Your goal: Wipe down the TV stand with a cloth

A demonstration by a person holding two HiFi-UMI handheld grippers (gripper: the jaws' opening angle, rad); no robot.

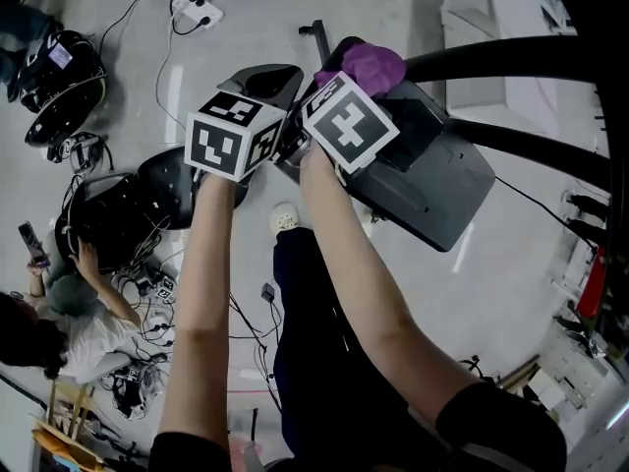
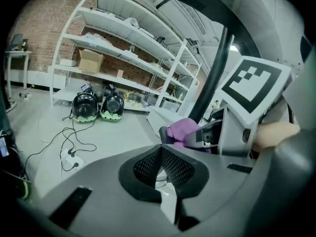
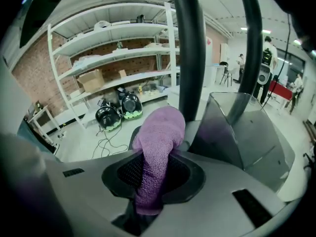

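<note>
Purple terry cloth (image 3: 159, 147) is pinched between the right gripper's (image 3: 154, 174) clamped jaws, its bunched end up by the dark grey TV stand base (image 3: 252, 142) and black pole (image 3: 190, 58). Alongside, the left gripper (image 2: 160, 166) has its jaws together on nothing.

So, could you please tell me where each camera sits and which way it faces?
Head view: on the person's head, looking steeply down at both arms and the TV stand.
Left gripper view: rides the left tongs, facing the shelves.
Right gripper view: rides the right tongs, shut on the purple cloth, facing the TV stand.
Shared: all three show the cloth.
</note>
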